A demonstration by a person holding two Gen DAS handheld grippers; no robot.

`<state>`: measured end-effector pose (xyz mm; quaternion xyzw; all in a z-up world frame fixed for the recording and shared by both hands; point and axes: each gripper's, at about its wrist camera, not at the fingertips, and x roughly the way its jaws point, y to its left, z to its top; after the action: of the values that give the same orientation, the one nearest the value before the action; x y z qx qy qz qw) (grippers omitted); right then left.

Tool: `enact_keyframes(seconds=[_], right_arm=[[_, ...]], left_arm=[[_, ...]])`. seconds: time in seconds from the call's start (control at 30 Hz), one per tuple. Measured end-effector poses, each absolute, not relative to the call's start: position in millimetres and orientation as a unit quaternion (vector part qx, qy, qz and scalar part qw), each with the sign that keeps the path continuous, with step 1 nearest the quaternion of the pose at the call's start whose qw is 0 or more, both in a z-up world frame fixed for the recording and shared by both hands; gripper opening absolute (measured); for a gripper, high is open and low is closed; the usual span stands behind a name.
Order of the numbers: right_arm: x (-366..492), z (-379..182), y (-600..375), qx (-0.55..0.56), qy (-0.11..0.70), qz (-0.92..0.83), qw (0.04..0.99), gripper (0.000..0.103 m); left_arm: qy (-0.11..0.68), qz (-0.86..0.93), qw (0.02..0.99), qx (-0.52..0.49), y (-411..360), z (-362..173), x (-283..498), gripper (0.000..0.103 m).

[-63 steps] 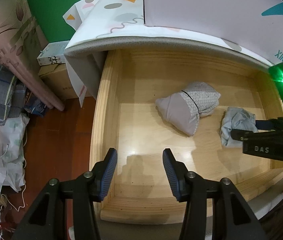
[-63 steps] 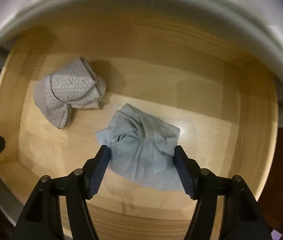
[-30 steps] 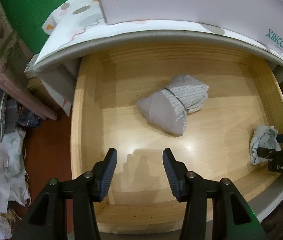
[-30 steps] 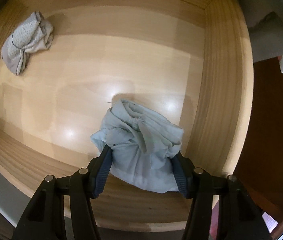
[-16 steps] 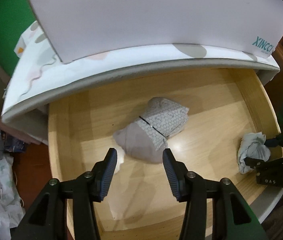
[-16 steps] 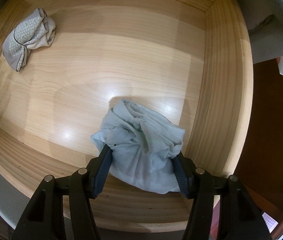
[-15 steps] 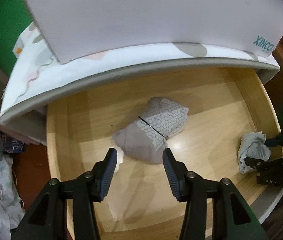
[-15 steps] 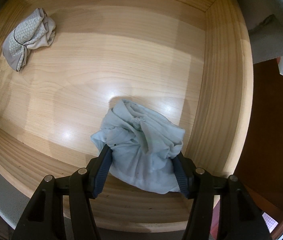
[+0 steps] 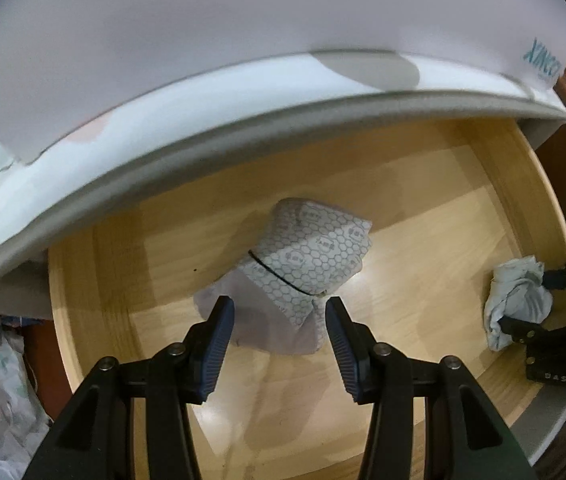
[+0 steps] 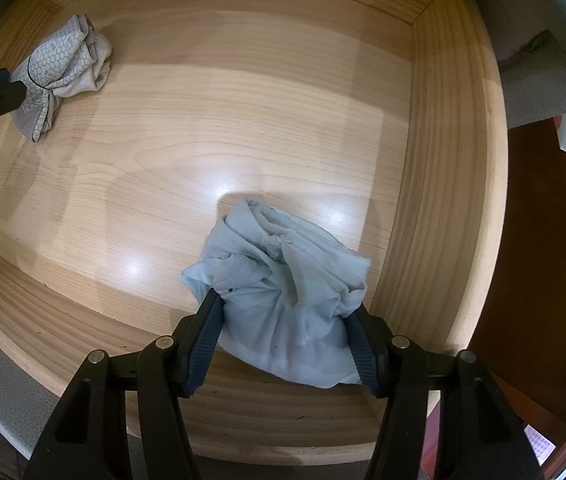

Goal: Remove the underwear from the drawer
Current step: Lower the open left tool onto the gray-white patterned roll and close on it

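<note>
Left wrist, tongs (image 9: 279, 322) now straddling grey underwear (image 9: 303, 268)

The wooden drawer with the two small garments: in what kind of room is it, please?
Probably a bedroom: the drawer slides out beneath a mattress with a patterned sheet and holds a light blue underwear and a grey honeycomb-print underwear.

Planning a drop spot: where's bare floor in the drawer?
Free: the wide middle of the drawer floor, between the grey briefs at its left end and the blue briefs at its right wall. Crowded: both ends, left tongs around the grey, right tongs on the blue.
</note>
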<state>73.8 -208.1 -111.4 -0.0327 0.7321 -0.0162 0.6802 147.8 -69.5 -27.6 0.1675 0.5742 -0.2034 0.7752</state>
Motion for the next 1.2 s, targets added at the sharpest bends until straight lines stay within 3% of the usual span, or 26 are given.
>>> enact_keyframes(seconds=[0.47, 0.9, 1.2], right_arm=[[74.2, -110.5, -207.5, -0.033, 0.731, -0.015, 0.681, 0.056], [74.0, -110.5, -207.4, -0.033, 0.731, -0.015, 0.682, 0.056], [71.8, -112.6, -207.9, -0.033, 0.73, -0.015, 0.682, 0.057]], left_arm=[[0.595, -0.175, 0.768, 0.159, -75.5, -43.5, 166.9, 0.05], [0.607, -0.153, 0.763, 0.162, -77.3, -53.0, 173.2, 0.063], [0.613, -0.156, 0.76, 0.151, -59.8, -48.7, 179.0, 0.061]])
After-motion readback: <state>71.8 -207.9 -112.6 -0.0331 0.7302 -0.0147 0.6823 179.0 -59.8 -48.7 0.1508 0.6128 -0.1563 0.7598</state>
